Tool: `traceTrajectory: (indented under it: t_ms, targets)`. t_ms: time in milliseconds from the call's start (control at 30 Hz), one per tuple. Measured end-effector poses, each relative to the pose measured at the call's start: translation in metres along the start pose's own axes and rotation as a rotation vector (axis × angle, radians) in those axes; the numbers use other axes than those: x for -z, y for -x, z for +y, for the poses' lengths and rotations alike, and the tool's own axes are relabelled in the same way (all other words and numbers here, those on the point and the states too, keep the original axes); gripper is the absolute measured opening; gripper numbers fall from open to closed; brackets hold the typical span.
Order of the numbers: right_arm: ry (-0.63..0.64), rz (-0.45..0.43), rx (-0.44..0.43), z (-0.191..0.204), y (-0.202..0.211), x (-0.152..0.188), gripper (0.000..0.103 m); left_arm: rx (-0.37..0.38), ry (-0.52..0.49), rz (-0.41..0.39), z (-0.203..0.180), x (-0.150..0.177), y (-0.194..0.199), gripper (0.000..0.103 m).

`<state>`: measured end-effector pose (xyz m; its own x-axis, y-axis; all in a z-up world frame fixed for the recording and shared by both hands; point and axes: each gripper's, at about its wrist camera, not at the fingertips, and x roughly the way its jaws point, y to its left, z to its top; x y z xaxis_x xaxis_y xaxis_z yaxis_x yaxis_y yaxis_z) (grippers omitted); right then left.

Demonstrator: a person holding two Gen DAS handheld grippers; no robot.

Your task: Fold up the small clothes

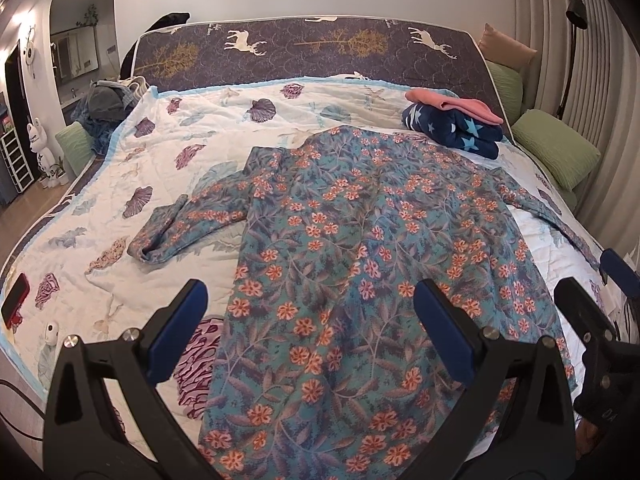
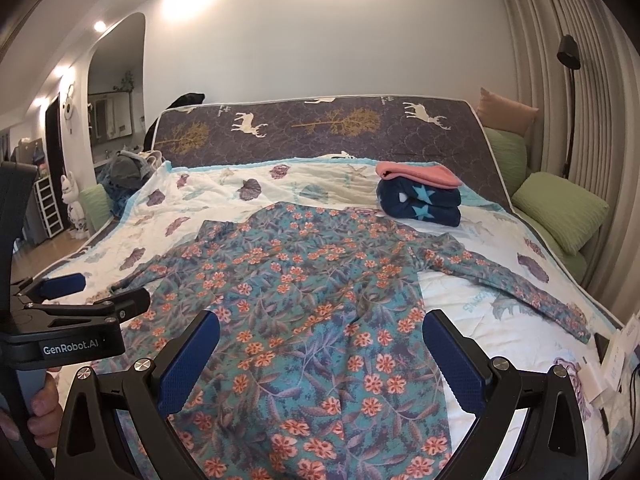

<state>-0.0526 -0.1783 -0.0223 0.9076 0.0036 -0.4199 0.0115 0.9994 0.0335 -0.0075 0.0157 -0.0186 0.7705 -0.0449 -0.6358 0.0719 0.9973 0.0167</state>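
In the left wrist view the left gripper (image 1: pixel 308 316) gapes empty over the teal orange-flowered cotton shirt (image 1: pixel 360 248) spread flat before the folded navy star-print stack (image 1: pixel 456 130), and in the right wrist view the right gripper (image 2: pixel 322 350) gapes likewise, so folding seems unstarted: next, probably pinch a sleeve.

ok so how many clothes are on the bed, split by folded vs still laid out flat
folded: 2, pink folded garment on top of navy star-print folded garment
laid out flat: 1, teal floral long-sleeved top
total: 3
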Motion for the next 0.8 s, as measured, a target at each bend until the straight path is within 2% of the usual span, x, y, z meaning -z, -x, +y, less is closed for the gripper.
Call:
traceTrajectory:
  t_ms: [267,467,633,800]
  targets:
    - [-0.005,0.012,0.012,-0.002,-0.004,0.001,0.103,-0.010,-0.014,-0.011,-0.001,0.001,0.000,0.102]
    - [0.014,0.022,0.014,0.002,-0.006,0.001,0.103,0.040,0.006,-0.008,0.005,0.001,-0.002,0.102]
    - [0.008,0.036,0.013,0.003,-0.008,0.000,0.103,0.056,0.003,-0.037,0.007,-0.002,0.003,0.102]
    - [-0.019,0.066,0.035,0.002,-0.017,-0.010,0.103,0.116,0.036,-0.056,0.016,-0.009,0.006,0.102]
